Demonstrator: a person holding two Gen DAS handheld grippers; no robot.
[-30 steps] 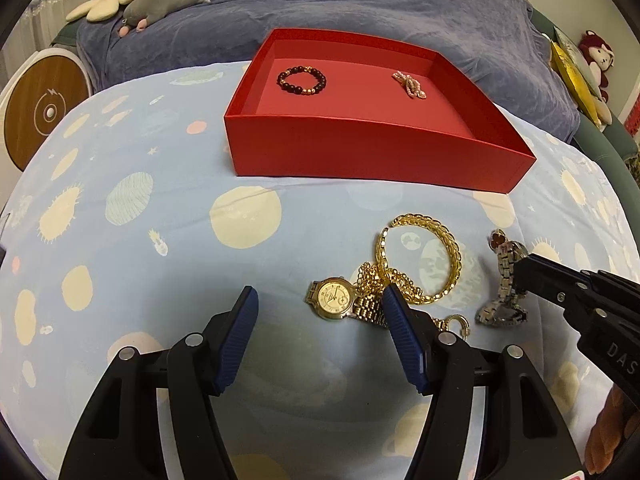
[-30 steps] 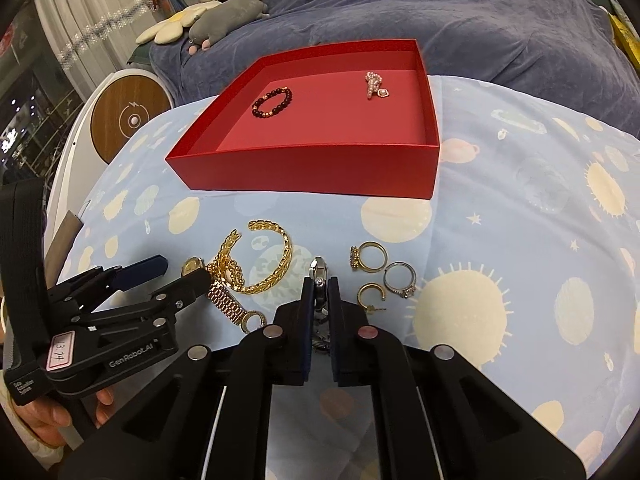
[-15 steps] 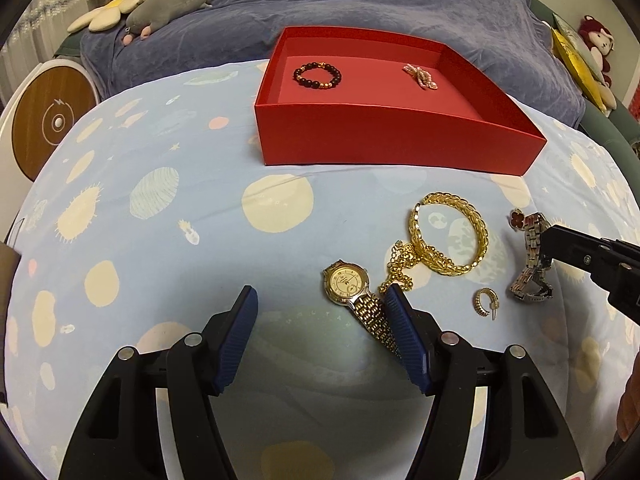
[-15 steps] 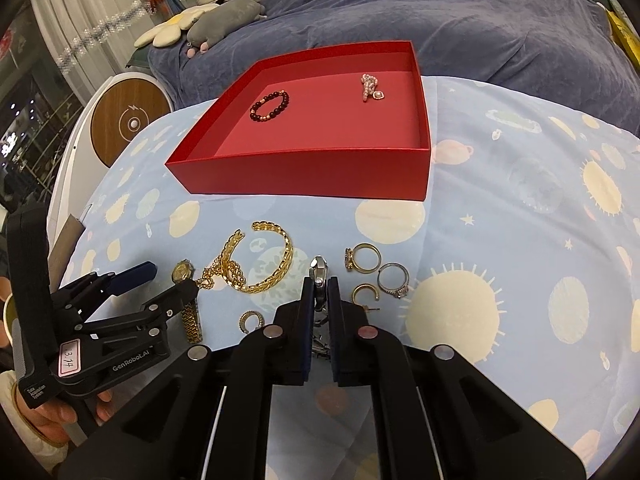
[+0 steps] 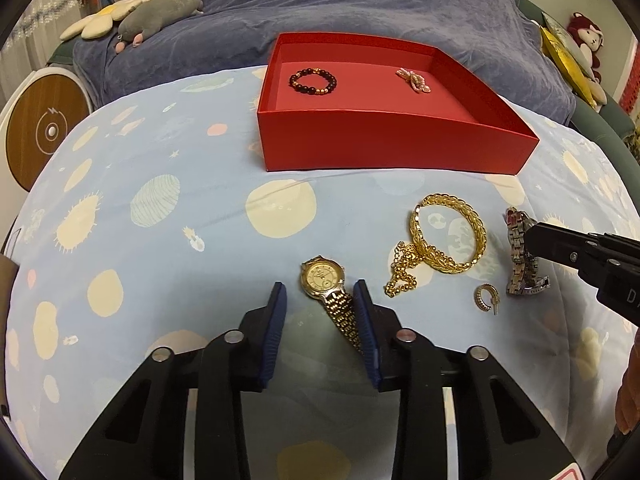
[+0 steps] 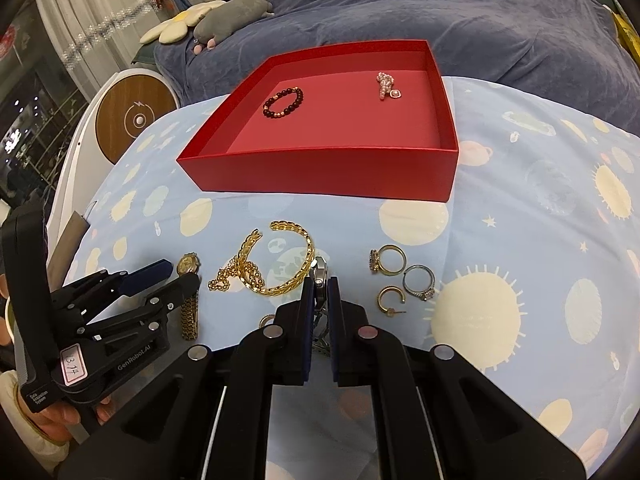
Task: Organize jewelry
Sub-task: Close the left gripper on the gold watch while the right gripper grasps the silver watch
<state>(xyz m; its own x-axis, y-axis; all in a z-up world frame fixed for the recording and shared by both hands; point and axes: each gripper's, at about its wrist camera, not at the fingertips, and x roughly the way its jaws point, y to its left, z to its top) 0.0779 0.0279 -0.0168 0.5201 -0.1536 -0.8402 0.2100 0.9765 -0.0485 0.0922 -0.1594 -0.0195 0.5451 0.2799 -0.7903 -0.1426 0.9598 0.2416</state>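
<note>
Ahead of you a slate-blue velvety blanket drapes the sofa, a grey plush toy lying on it; white sheer curtains hang left, beside a round wooden-faced disc.

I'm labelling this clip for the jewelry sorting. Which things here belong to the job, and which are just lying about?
Part of the job: red box, beaded bracelet, pink pearl piece, gold watch, gold bangle, silver watch, hoop earring, rings.

Just lying about: plush toys, blue blanket, round wooden disc.
</note>
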